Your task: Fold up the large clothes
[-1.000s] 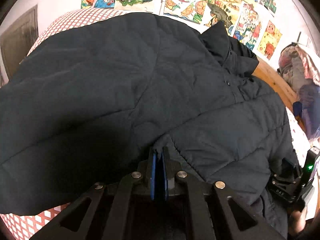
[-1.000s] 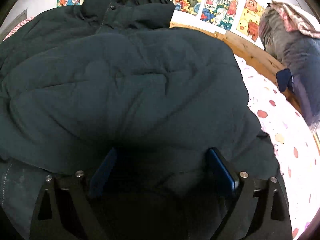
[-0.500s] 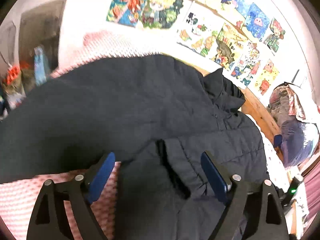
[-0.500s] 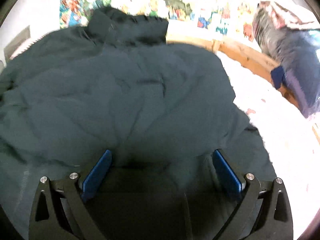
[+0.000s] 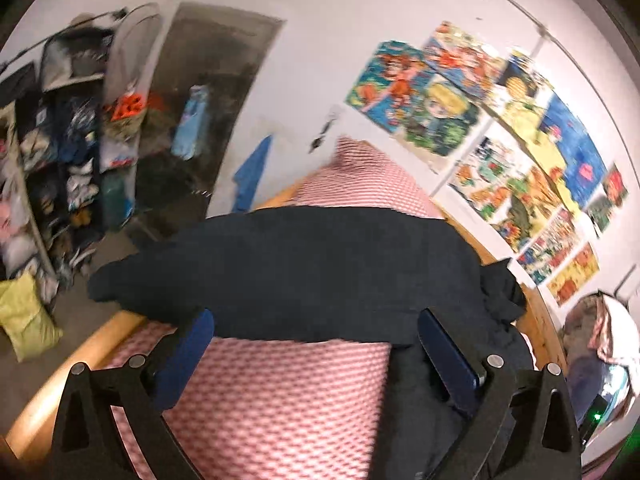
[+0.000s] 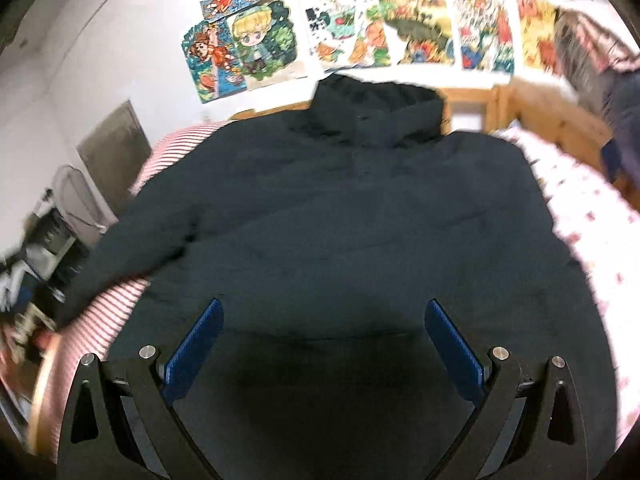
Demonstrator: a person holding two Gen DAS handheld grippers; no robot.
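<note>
The left tool (image 5: 314, 346) has its blue-padded fingers (image 5: 448, 364) spread wide, with nothing gripped between them. The right tool (image 6: 322, 338) is likewise spread wide, its pads (image 6: 194, 350) gripping nothing.

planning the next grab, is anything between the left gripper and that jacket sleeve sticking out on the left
Nothing visible does. The left gripper is open over bare red-checked bedding, and the sleeve of the dark jacket lies just ahead of it, uncovered, reaching past the wooden bed edge.
</note>
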